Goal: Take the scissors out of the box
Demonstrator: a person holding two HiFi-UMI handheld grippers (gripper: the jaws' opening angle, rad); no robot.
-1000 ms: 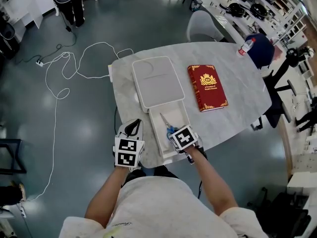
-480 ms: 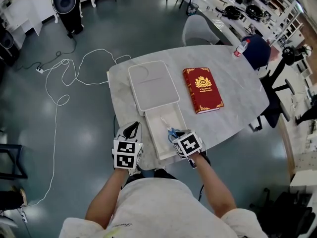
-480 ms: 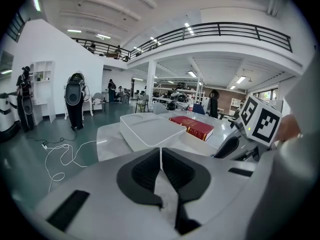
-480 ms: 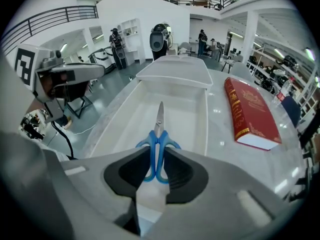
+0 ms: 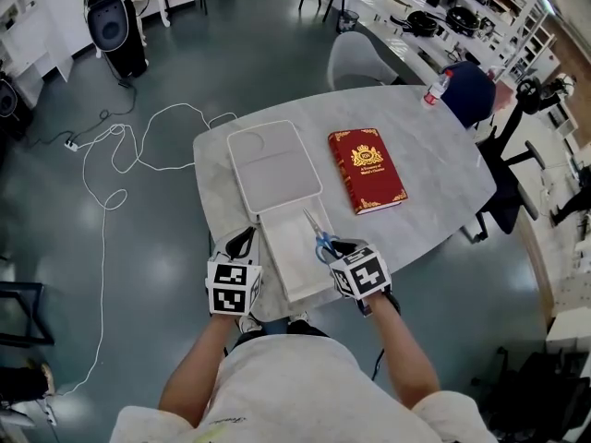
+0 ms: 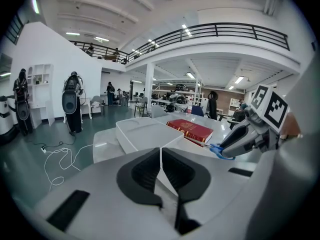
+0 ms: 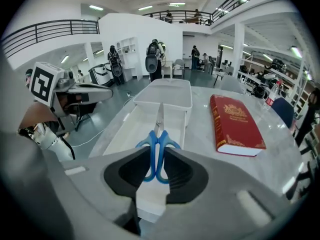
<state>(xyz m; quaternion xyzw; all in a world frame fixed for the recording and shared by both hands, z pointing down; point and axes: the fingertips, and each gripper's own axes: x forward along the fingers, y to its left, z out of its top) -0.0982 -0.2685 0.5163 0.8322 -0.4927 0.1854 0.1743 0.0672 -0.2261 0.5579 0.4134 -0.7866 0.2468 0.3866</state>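
Table (image 5: 434, 155): pale marble top, the person standing at its near edge, so everything sits within easy reach. On it, largest first: a white lid (image 5: 272, 164) laid flat beyond the box, its near edge meeting or overlapping the box's far end; we judge it was set there to keep the opening free. The box (image 5: 282, 266) is a long open white tray running away from the person, and its floor looks bare. A red book (image 5: 366, 169) lies to the right of the lid, well apart from the box and no part of this job. The left gripper (image 6: 160, 156) hovers just beside the box's left wall with its jaws pressed together on nothing; we cannot tell whether it touches the box. The right gripper (image 7: 157, 170) points steeply down over the near right part of the box, its jaws narrowed onto the blue handles. The scissors (image 7: 159, 134) hang from that grip, blades closed and pointing away toward the lid. Gripping both handles together likely keeps the blades shut. We judge the scissors raised above the box floor, but not yet set down outside.
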